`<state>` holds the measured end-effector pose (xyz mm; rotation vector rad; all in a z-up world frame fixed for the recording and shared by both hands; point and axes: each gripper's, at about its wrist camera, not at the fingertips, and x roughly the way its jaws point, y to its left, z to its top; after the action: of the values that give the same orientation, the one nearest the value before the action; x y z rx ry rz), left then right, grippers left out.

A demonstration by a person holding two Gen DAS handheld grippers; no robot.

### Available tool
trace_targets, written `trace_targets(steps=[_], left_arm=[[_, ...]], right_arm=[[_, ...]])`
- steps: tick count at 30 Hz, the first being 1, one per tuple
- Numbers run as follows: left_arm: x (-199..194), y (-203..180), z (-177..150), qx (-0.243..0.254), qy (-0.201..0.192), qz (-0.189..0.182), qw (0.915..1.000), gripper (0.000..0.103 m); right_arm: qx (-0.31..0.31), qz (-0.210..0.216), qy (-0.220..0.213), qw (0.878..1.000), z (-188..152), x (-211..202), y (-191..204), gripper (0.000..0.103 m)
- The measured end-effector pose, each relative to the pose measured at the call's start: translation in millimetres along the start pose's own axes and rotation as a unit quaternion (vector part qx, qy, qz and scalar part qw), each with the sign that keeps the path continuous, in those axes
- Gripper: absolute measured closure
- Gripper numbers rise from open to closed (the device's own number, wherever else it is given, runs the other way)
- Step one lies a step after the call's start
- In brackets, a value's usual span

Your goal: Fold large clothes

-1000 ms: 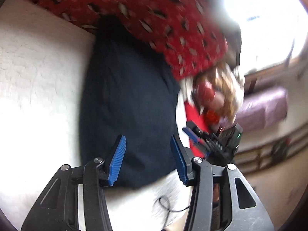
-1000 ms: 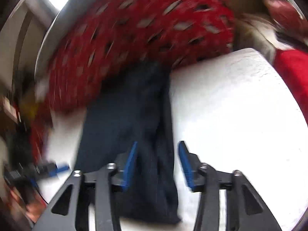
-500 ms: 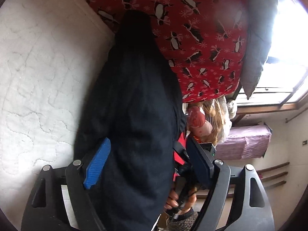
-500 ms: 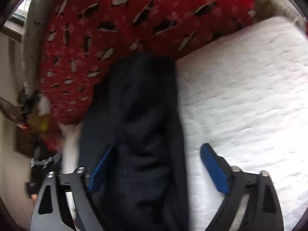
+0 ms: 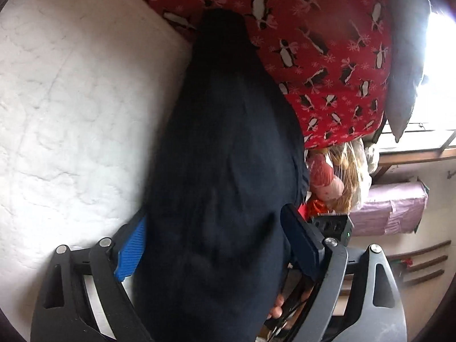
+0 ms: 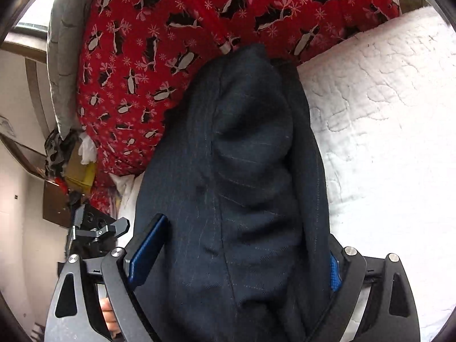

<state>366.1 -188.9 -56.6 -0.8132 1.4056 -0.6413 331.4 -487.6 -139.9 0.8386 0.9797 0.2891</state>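
The dark navy garment is seen lying lengthwise on the white quilted bedcover, bunched into a long narrow heap. Its far end rests against the red penguin-print blanket. Faint pinstripes and a seam are visible in the right wrist view.

Left gripper: jaws are spread wide and have just been opening. The near end of the garment lies between them. The left blue pad is seen beside the cloth; contact cannot be confirmed, as the cloth edge is dark and blurred there. No clamping is seen.

Right gripper: jaws are likewise spread wide, having opened within the last second and eased slightly inward since. The garment fills the gap between them. The left pad is seen clear of the cloth; the right pad is mostly hidden by a fold draped over it.

A grey pillow is seen beyond the blanket, near a bright window. A stuffed toy is visible beside the bed.
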Motion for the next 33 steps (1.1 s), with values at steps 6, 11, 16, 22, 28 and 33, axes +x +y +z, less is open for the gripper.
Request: trace_targets(steps=[6,11,16,22,28,33], left_arm=[[-13,-27,-16,0.081,-0.028,0.046,0.9952,0.07],[-41,-51,-40,0.124,-0.051,0.066,0.9888,0.07],[-78,-60,-77,0.146,-0.073,0.085,0.9829,0.07],[-135,-56,-127,0.163,-0.095,0.121,0.9744,0.07],[-177,-33,-162,0.147,-0.109,0.15,0.9716,0.07],[-198,-11,-181,0.138,-0.113,0.16,0.9708,0.07]], right_arm=[[-0.056,-0.037,-0.024,0.997,-4,-5,23,0.074],[-0.071,-0.052,-0.047,0.995,-18,-23,50,0.079],[-0.08,-0.051,-0.05,0.994,-51,-39,81,0.08],[-0.08,-0.023,-0.039,0.996,-113,-51,113,0.08],[-0.079,-0.012,-0.008,0.997,-165,-41,145,0.08],[-0.09,-0.01,-0.001,0.996,-202,-38,167,0.08]])
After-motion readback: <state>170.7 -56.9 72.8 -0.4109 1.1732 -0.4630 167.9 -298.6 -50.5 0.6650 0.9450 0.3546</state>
